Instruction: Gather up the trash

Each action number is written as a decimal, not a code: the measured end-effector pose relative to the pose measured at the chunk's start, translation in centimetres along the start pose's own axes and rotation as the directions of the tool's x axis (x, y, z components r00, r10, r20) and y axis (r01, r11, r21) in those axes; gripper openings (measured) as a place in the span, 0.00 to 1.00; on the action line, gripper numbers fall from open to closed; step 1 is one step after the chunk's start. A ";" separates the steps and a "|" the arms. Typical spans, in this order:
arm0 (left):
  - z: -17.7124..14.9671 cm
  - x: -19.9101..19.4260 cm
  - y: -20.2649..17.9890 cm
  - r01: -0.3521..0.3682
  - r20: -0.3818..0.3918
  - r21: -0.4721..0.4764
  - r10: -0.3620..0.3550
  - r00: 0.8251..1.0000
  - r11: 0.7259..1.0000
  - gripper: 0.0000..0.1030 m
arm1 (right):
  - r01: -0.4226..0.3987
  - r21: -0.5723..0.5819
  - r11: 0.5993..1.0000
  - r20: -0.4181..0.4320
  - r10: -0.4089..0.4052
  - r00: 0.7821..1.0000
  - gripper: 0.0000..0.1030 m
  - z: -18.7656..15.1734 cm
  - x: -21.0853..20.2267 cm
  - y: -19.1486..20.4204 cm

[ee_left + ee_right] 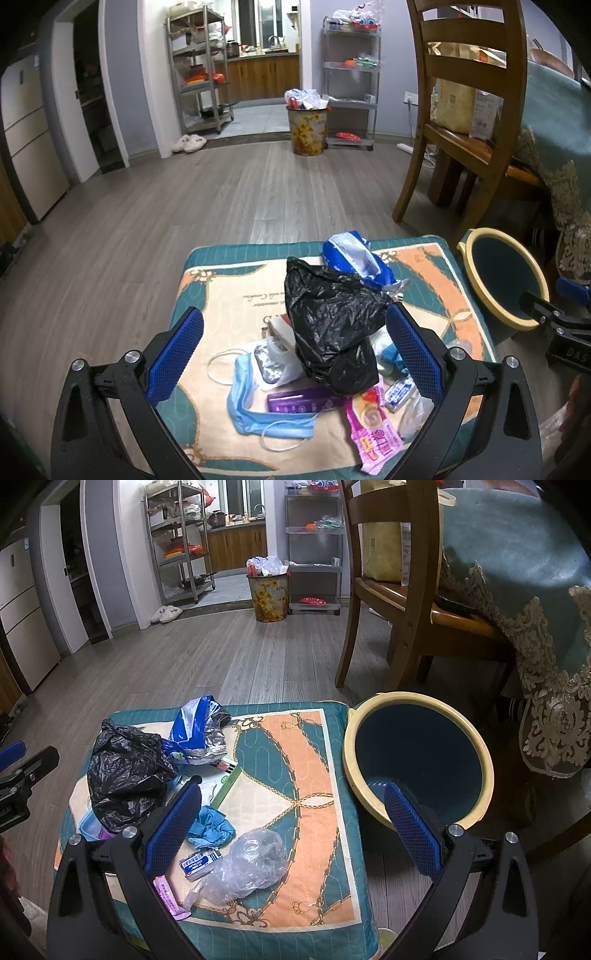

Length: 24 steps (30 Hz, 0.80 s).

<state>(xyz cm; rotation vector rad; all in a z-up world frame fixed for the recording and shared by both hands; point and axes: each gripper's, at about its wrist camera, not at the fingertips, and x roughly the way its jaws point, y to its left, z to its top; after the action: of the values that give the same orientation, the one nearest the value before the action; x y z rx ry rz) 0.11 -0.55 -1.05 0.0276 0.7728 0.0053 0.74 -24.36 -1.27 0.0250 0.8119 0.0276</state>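
Observation:
Trash lies heaped on a patterned cushion (236, 291) (314, 738). A crumpled black plastic bag (332, 321) (125, 775) stands between the blue pads of my left gripper (295, 354), which is open around it without touching. Below it lie a blue face mask (251, 410), a purple packet (299, 402) and a pink wrapper (373, 428). A blue-and-silver snack bag (354, 258) (199, 731) sits behind. My right gripper (295, 830) is open above a clear plastic bag (247, 864), a blue glove (210, 827) and a small box (199, 864). A yellow-rimmed bucket (535, 321) (484, 760) stands right of the cushion.
A wooden chair (469, 110) (399, 590) and a table draped in teal cloth (517, 572) stand at the right. A full floral bin (308, 125) (267, 594), metal shelves (199, 74) and slippers (188, 143) are far back across the wood floor (184, 206).

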 end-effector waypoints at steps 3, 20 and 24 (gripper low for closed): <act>0.0 0.1 0.0 0.001 0.001 -0.002 -0.001 1.000 1.000 0.95 | 0.001 0.001 1.000 -0.003 -0.001 1.000 0.94 0.0 0.0 0.0; 0.0 0.0 -0.1 -0.001 0.001 -0.001 0.001 1.000 1.000 0.95 | 0.001 0.001 1.000 -0.006 -0.001 1.000 0.94 0.0 0.1 0.1; 0.0 0.1 -0.1 -0.002 0.001 0.001 0.002 1.000 1.000 0.95 | 0.001 0.001 1.000 -0.007 -0.001 1.000 0.94 0.0 0.1 0.1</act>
<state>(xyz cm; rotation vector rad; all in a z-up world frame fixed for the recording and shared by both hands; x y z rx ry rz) 0.16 -0.67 -1.08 0.0291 0.7716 0.0063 0.81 -24.26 -1.33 0.0252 0.8187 0.0269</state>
